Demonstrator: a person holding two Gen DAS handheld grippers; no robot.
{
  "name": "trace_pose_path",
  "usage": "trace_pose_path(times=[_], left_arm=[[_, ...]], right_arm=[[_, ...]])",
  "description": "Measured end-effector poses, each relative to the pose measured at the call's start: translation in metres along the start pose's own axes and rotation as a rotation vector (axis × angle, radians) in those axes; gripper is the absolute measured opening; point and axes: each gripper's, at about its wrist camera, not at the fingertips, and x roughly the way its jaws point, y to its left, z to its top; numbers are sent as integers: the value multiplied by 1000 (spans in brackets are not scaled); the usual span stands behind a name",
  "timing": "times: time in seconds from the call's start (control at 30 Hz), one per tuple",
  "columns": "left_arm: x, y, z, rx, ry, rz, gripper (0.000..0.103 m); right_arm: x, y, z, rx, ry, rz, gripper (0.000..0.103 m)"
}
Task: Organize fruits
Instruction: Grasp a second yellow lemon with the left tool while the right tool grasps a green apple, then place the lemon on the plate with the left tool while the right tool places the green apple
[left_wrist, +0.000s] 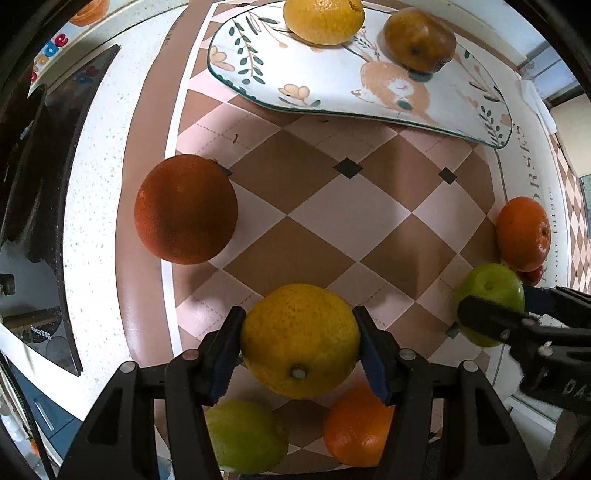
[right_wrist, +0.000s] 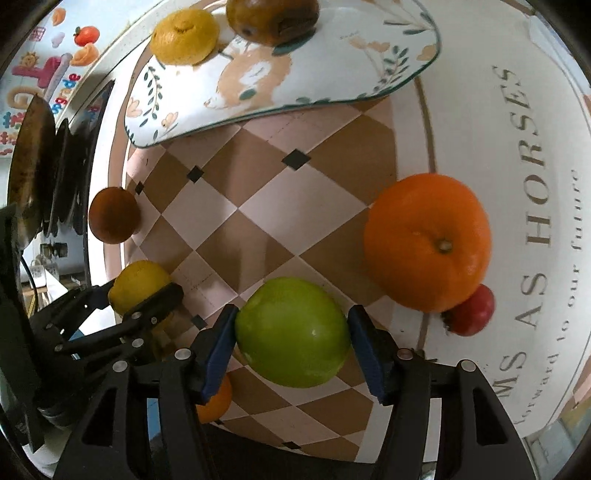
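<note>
Two fruits already sit on the patterned plate (left_wrist: 258, 48) at the far side of the worktop (left_wrist: 96, 192): a yellow citrus (left_wrist: 323, 20) and a brownish pear-like fruit (left_wrist: 419, 38). That leaves most of the sorting undone, by my reckoning.

Both grippers are loaded. The left gripper (left_wrist: 301, 349) is clamped on a yellow lemon (left_wrist: 299, 339), pads pressed to either side. The right gripper (right_wrist: 293, 341) brackets a green apple (right_wrist: 291, 332); its left pad touches the skin, while the right pad looks barely clear, so I cannot tell if it truly grips.

On the checked mat (left_wrist: 351, 221) lie a dark orange (left_wrist: 186, 208) at the left, a bright orange (right_wrist: 428, 242) at the right touching a small red fruit (right_wrist: 474, 312), and, nearest, a green fruit (left_wrist: 245, 437) and another orange (left_wrist: 358, 430).

Count: nine fruits, one plate.
</note>
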Motion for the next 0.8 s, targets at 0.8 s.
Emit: trace_pose_path(times=[0.8], left_arm=[[-76,32,149,-34,-151,5,56]], right_arm=[[-107,-60,147,230,-244,5,63]])
